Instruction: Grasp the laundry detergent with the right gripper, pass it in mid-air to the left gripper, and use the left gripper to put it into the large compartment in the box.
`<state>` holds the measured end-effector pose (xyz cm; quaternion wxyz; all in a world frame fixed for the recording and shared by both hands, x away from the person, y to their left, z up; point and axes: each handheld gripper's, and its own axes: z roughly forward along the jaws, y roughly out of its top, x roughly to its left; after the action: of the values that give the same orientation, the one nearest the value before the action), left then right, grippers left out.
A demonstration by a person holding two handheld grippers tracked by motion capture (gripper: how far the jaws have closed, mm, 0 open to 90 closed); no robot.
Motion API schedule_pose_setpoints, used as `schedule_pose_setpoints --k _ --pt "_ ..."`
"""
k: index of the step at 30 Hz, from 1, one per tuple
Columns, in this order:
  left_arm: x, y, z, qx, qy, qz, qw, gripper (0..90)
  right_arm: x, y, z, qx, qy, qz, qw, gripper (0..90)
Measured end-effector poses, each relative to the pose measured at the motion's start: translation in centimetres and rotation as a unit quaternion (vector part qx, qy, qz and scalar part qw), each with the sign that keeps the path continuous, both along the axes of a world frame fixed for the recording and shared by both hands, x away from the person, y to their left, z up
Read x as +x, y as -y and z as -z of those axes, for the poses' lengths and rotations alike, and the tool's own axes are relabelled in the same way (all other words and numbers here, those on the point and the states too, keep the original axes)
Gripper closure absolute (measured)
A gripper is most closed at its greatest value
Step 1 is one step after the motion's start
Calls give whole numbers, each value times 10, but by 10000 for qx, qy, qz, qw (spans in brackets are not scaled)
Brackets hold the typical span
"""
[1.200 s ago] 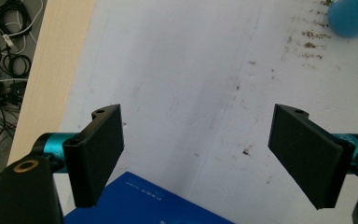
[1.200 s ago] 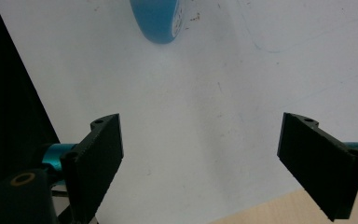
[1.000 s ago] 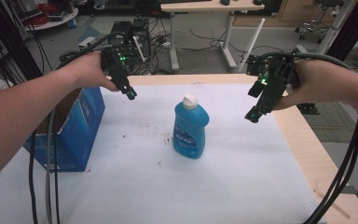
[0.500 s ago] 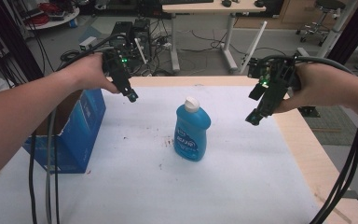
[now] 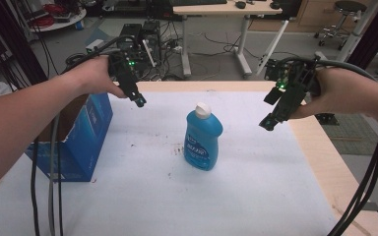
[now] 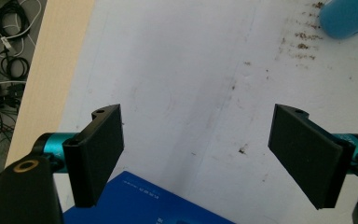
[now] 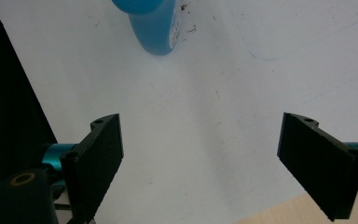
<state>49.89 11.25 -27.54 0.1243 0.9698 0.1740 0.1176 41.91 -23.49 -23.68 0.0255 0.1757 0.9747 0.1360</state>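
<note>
Scene: a person at a desk (image 5: 142, 196) covered in white sheet, holding a two-jaw gripper in each hand, both raised above the surface
Bottle: a blue dish-soap bottle (image 5: 203, 139) with a white cap stands upright near the middle of the desk, between the two grippers and touching neither
Box: an open blue cardboard box (image 5: 81, 142) sits at the desk's left edge, well apart from the bottle
Left gripper (image 5: 139, 101): held over the far left of the desk, just beyond the box; fingers (image 6: 100, 154) spread wide, holding nothing
Right gripper (image 5: 267, 122): held over the right side, near the bottle's level; fingers (image 7: 100, 158) spread wide, holding nothing
Step in hand: likely the approach, before any grasp
Next move: probably one gripper comes down to the bottle's sides, fingers straddling its body squarely before closing, so it does not tip
</note>
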Motion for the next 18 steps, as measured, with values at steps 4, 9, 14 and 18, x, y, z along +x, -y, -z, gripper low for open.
schedule_pose_setpoints --k 4,9,14,18 --pt "-1 0 -1 -11 10 -19 10000 182 -1 2 -1 54 22 45 10000 134" --pt "-1 -1 -1 4 18 0 10000 182 -2 3 -2 176 108 102 9997 134" --pt "-2 -1 -1 -10 18 -16 10000 182 -4 4 -1 341 177 139 9992 134" --pt "-2 -1 -2 -7 28 -6 10000 182 -7 3 1 425 211 164 9987 134"
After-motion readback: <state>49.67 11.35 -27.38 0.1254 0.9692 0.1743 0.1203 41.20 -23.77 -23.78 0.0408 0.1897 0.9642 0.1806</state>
